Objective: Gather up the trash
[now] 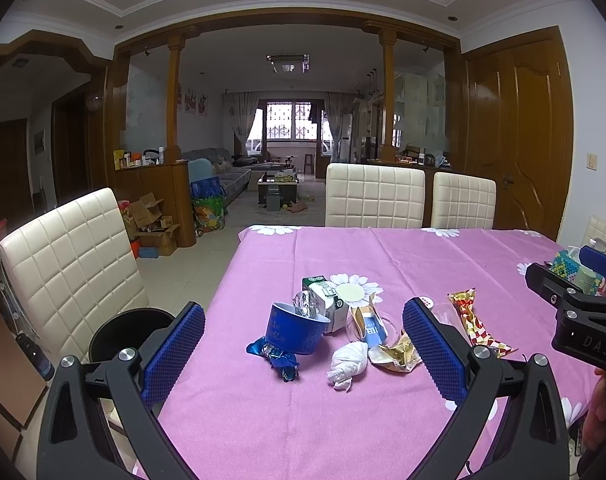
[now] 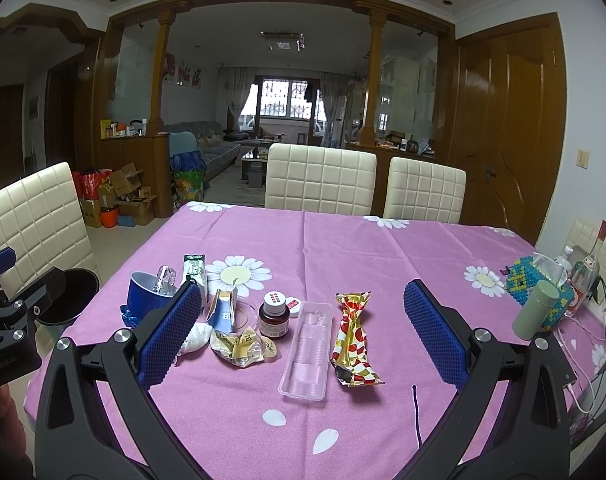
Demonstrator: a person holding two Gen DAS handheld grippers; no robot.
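Observation:
Trash lies on the pink flowered tablecloth (image 2: 343, 240): a blue paper cup (image 1: 295, 330) with foil in it, a white and green carton (image 1: 329, 300), a blue foil wrapper (image 1: 277, 356), a white crumpled tissue (image 1: 347, 362), a yellow crumpled wrapper (image 2: 241, 346), a clear plastic tray (image 2: 309, 350), a red and gold wrapper (image 2: 353, 338) and a brown bottle (image 2: 274, 314). My left gripper (image 1: 303, 352) is open and empty above the near pile. My right gripper (image 2: 299, 332) is open and empty above the tray. A black bin (image 1: 129, 332) stands at the table's left edge.
Cream chairs stand at the left (image 1: 67, 264) and far side (image 2: 321, 178) of the table. A beaded tissue box (image 2: 539, 292), a green canister (image 2: 535, 316), bottles and cables sit at the right edge. Cardboard boxes (image 1: 151, 224) lie on the floor beyond.

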